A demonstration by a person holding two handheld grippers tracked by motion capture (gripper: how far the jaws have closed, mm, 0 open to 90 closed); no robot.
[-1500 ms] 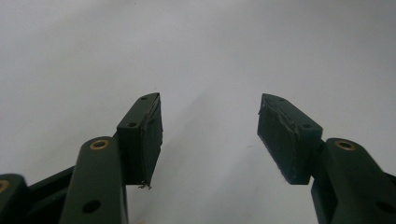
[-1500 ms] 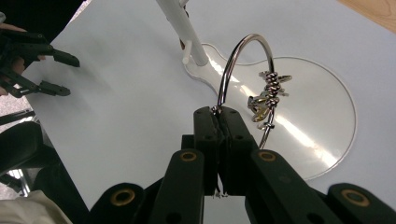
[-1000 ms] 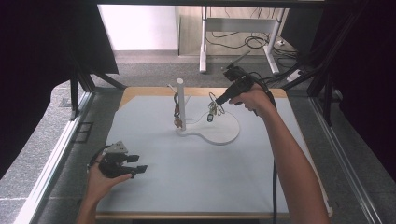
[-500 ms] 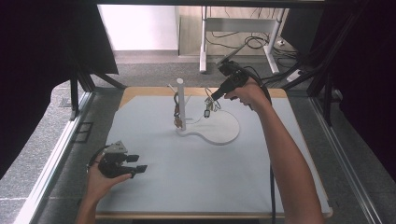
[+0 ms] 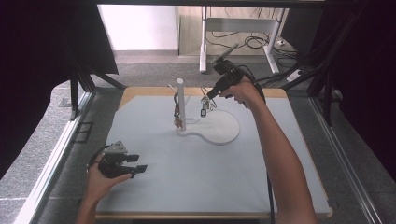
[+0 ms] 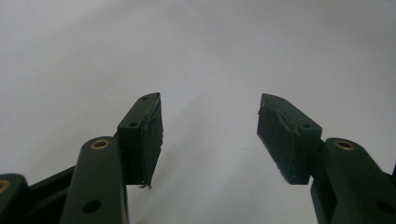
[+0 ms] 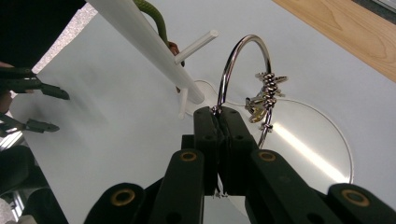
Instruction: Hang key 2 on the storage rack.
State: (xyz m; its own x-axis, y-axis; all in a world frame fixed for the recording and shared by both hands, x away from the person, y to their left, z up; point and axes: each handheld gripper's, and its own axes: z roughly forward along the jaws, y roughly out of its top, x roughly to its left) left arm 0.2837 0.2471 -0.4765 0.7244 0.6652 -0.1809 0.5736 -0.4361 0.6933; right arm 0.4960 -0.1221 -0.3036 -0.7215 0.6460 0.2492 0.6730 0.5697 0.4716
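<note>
- I am holding my right tool (image 5: 211, 94) up over the far middle of the worktop (image 5: 187, 186), just right of the white stand (image 5: 180, 105), with its jaws pinched tight on a silver key ring (image 7: 243, 70).
- The right gripper view is showing me what the high view is leaving too small to read: the ring is a thin steel loop arching up from my jaw tips, with small metal keys and a beaded charm (image 7: 266, 93) hanging on its right side.
- That same view is giving me the stand's pegs (image 7: 196, 46) close up, a green loop (image 7: 152, 14) hanging on the post, and the stand's round white base (image 7: 308, 140) beneath the ring.
- The high view is showing the ring hanging free, clear of the pegs.
- I am resting my left tool (image 5: 137, 163) near the worktop's near left corner, jaws standing apart with nothing between them; the left gripper view is showing bare pale surface past the pads (image 6: 149, 135).
- I am finding no readable writing or brand marks.
</note>
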